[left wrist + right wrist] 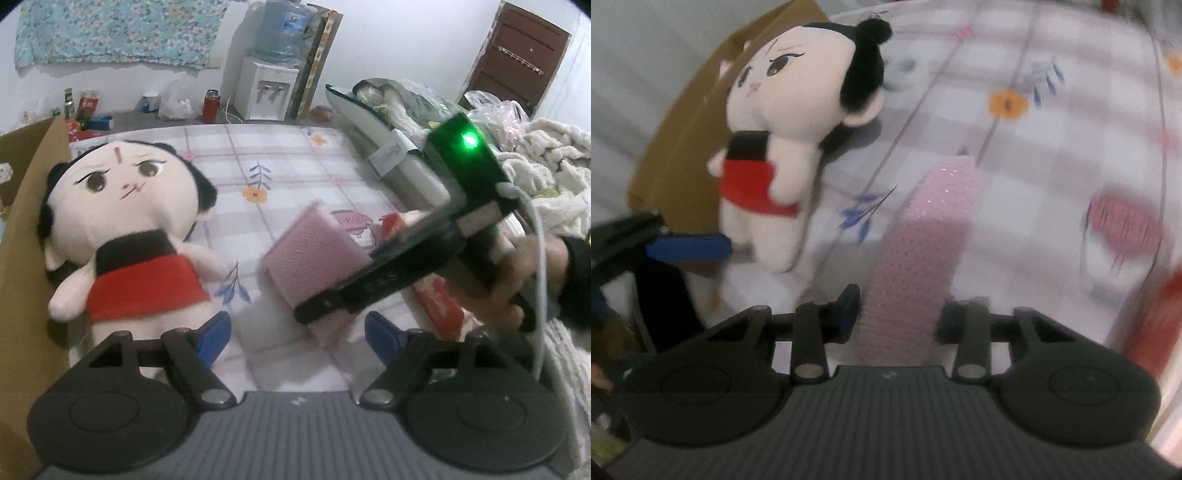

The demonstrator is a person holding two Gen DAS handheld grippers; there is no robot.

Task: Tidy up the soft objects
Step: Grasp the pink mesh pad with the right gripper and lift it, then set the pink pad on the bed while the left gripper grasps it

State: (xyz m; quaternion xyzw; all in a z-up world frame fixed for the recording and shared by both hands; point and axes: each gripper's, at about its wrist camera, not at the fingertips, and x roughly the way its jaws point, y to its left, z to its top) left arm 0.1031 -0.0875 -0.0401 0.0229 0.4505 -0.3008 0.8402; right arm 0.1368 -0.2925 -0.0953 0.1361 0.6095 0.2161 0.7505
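In your left wrist view, the left tongs (297,334) stand released over the bed (295,155), nothing between the blue fingers (214,338). The plush doll (129,229) lies at ten o'clock against the cardboard box (26,229). The pink sponge (314,258) sits just past the tips at one o'clock.

In your right wrist view, the right tongs (899,314) are grasping the pink sponge (923,240), which juts toward twelve o'clock. The plush doll (783,129) lies at ten o'clock.
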